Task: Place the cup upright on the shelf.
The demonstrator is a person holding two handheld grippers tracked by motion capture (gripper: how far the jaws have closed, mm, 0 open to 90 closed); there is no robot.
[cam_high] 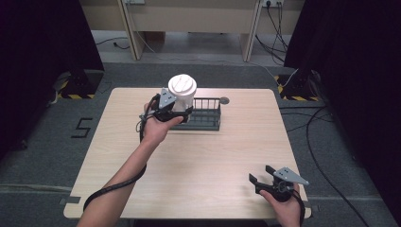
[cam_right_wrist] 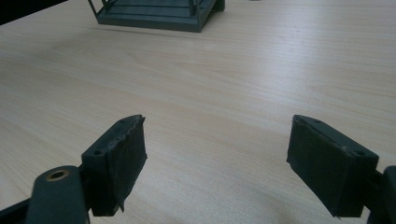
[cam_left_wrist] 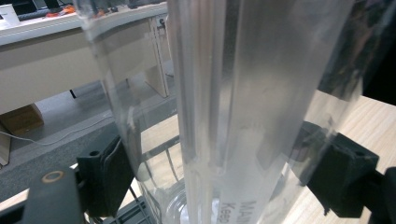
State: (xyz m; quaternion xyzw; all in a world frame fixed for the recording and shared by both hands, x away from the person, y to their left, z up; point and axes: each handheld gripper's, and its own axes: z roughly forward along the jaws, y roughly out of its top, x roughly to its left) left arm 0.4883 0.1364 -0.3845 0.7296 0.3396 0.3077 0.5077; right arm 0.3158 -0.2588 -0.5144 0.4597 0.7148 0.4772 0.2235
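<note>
Two grippers, left gripper clamped on clear container above dark rack, container between its jaws, right gripper wide open, empty, over table.

From my remote station I count: one surface; one clear plastic container with one white lid; one dark wire rack; one small round grey disc at the far edge; two claws, the left claw and the right claw; two hazard-striped stand bases on the floor.
</note>
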